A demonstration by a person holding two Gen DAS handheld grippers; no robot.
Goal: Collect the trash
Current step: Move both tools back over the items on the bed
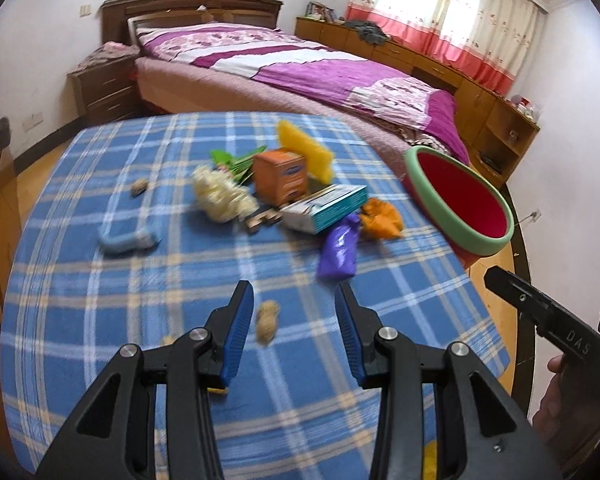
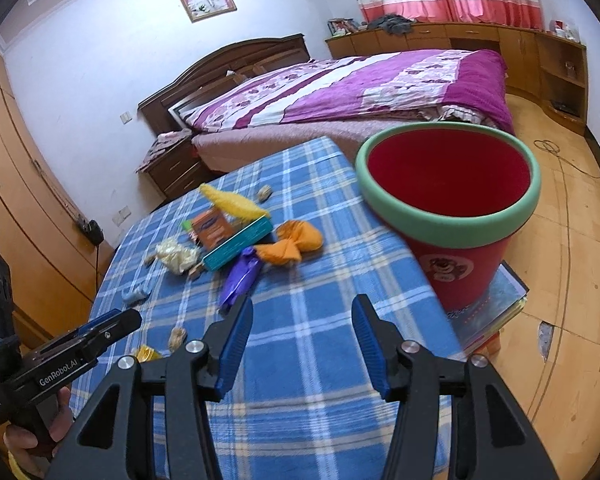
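The table (image 1: pixel 100 280) under blue plaid is bare along its near edge; its right edge drops to the floor beside the red bin (image 2: pixel 452 208). The left gripper (image 1: pixel 294 312) is open, empty, one peanut (image 1: pixel 267 320) just ahead. Trash clusters mid-table: one blue scrap (image 1: pixel 126 240), one white wad (image 1: pixel 220 196), two boxes, one yellow sponge (image 1: pixel 306 150), one purple wrapper (image 1: pixel 338 250), one orange wrapper (image 1: pixel 380 220). The right gripper (image 2: pixel 302 336) is open, empty. A bed (image 1: pixel 320 68) stands behind.
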